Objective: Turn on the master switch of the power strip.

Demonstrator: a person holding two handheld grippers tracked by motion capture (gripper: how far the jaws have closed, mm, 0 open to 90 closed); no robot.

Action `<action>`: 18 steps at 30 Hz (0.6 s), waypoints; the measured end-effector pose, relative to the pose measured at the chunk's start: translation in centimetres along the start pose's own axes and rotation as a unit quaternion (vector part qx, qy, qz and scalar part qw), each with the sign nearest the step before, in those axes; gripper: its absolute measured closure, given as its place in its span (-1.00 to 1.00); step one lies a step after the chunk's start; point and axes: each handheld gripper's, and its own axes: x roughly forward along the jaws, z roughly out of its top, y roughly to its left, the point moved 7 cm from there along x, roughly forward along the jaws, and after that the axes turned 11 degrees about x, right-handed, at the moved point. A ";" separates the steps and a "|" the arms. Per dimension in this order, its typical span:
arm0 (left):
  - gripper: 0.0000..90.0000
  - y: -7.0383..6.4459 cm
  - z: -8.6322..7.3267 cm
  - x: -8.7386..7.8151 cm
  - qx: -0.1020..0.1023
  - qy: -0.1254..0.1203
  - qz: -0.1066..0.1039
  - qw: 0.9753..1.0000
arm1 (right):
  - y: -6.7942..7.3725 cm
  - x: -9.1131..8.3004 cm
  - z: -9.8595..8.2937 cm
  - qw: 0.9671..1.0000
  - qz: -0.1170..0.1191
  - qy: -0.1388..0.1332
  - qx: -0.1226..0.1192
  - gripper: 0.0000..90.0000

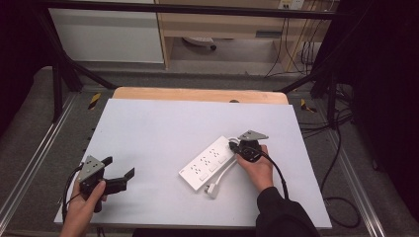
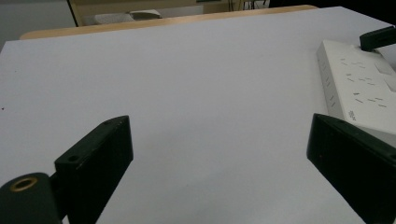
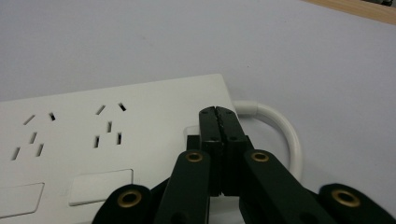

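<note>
A white power strip (image 1: pixel 207 165) lies slantwise right of the table's middle, with several sockets on its top (image 3: pixel 116 140). Its white cable (image 3: pixel 285 130) loops out of the far end and runs back to a white plug (image 1: pixel 213 190) beside the near end. My right gripper (image 3: pixel 218 112) is shut, jaws pressed flat together, its tip resting on the strip's cable end (image 1: pixel 235 149). Nothing shows between the jaws. My left gripper (image 1: pixel 118 167) is held at the front left, open wide and holding nothing (image 2: pixel 219 123). The strip (image 2: pixel 359 88) lies off to its right.
A pale mat (image 1: pixel 163 128) covers the table, with a wooden edge (image 1: pixel 197 94) showing at the back. Black frame rails (image 1: pixel 59 74) stand to the left and right. Loose cables (image 1: pixel 341 163) lie on the floor at the right.
</note>
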 end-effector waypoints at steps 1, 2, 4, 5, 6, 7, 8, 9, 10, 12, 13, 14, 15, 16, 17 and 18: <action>-0.84 0.0 0.0 0.0 0.000 0.000 0.000 1.000 | 0.0 0.0 0.0 1.000 -0.001 0.000 0.000 1.00; -0.84 0.0 0.0 0.0 0.000 0.000 0.000 1.000 | 0.0 0.0 0.0 1.000 -0.001 0.001 0.000 1.00; -0.84 0.0 0.0 0.0 -0.001 0.000 0.000 1.000 | 0.0 0.0 0.0 1.000 -0.001 0.001 0.001 1.00; -0.84 0.0 0.0 0.0 0.000 0.000 -0.001 1.000 | 0.0 0.0 0.0 1.000 -0.001 0.001 0.001 1.00; -0.84 0.0 0.0 0.0 -0.001 0.000 0.000 1.000 | 0.0 0.0 0.0 1.000 -0.001 0.002 0.000 1.00; -0.84 0.0 0.0 0.0 0.000 0.000 0.000 1.000 | 0.0 0.0 0.0 1.000 -0.001 0.002 -0.001 1.00; -0.84 0.0 0.0 0.0 0.000 0.000 0.000 1.000 | 0.0 0.0 0.0 1.000 -0.001 0.002 0.000 1.00; -0.84 0.0 0.0 0.0 0.000 0.001 0.000 1.000 | 0.0 0.0 0.0 1.000 -0.001 0.002 0.001 1.00; -0.84 0.0 0.0 0.0 0.000 0.001 0.000 1.000 | 0.0 0.0 0.0 1.000 0.000 0.003 0.000 1.00; -0.84 0.0 0.0 0.0 0.000 0.001 0.000 1.000 | 0.0 0.0 0.0 1.000 0.000 0.003 -0.002 1.00; -0.84 0.0 0.0 0.0 0.000 0.001 0.000 1.000 | 0.0 0.0 0.0 1.000 0.000 0.003 -0.002 1.00; -0.84 0.0 0.0 0.0 0.000 0.001 -0.001 1.000 | 0.0 0.0 0.0 1.000 0.000 0.003 -0.002 1.00; -0.84 0.0 0.0 0.0 0.000 0.001 -0.001 1.000 | 0.0 0.0 0.0 1.000 0.000 0.003 -0.001 1.00; -0.84 0.0 0.0 0.0 0.000 0.001 0.000 1.000 | 0.0 0.0 0.0 1.000 0.000 0.003 -0.001 1.00; -0.84 0.0 0.0 0.0 0.000 0.001 0.000 1.000 | 0.0 0.0 0.0 1.000 0.000 0.003 -0.001 1.00; -0.84 0.0 0.0 0.0 0.000 0.001 0.000 1.000 | 0.0 0.0 0.0 1.000 -0.001 0.002 -0.001 1.00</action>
